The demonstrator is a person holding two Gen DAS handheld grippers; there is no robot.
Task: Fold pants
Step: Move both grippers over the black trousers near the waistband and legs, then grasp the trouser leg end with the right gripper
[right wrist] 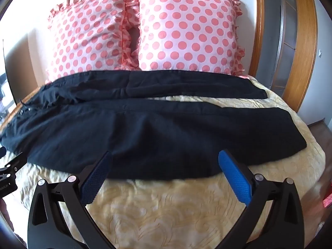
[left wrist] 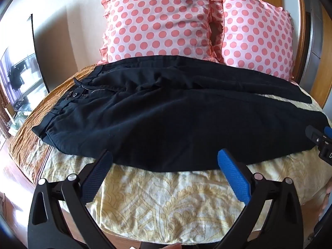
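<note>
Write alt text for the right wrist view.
Black pants lie spread sideways across a yellow patterned bedspread, legs pointing right, unfolded. The open right gripper hovers at their near edge, holding nothing. Two pink polka-dot pillows stand behind.

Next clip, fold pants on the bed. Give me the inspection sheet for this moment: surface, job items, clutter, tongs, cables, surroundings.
Surface: bed with a yellow patterned bedspread, wrinkled.
Job's things: black pants laid out flat across the bed, unfolded; waistband with zipper toward the left, the two legs running right with a gap between them.
Clutter: two pink polka-dot pillows at the head, behind the pants.
Grippers: left tongs open, at the near edge of the pants, holding nothing; right tongs open, also at the near edge, holding nothing.
Cables: nothing seen.
Surroundings: cream wall, wooden door frame on the right.
</note>
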